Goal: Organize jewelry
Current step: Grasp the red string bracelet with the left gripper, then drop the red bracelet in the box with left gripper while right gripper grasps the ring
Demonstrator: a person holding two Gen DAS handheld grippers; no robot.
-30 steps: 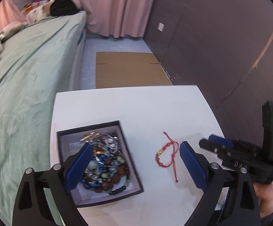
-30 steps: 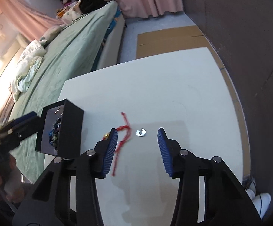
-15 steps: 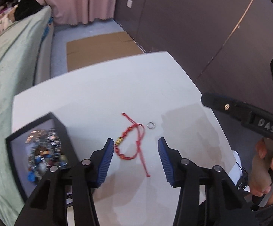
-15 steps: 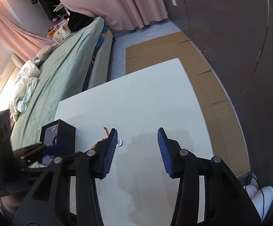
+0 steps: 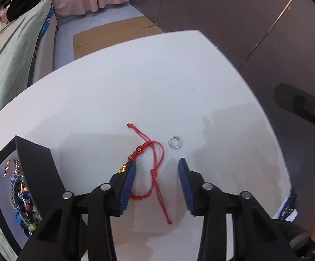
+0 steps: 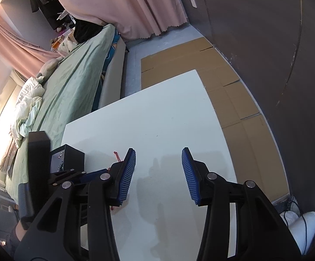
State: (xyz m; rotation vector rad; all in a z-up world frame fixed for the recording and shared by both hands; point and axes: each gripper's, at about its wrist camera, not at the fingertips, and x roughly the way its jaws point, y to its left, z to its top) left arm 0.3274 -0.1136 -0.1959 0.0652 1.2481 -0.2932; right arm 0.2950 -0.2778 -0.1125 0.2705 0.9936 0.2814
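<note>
Your left hand-held gripper [image 5: 156, 171], jaws wide and empty, straddles the red string bracelet [image 5: 151, 169] on the tabletop [image 5: 135, 82]; next, I judge, pinch its cord for the jewelry box [image 5: 35, 174] just left.

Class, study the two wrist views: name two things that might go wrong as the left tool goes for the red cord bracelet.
1. The left tool is open astride the red cord bracelet, which lies flat on the white table; the pads may close above the thin cord.
2. The small silver ring lies loose just beyond the bracelet; a dragged cord might knock it away.
</note>
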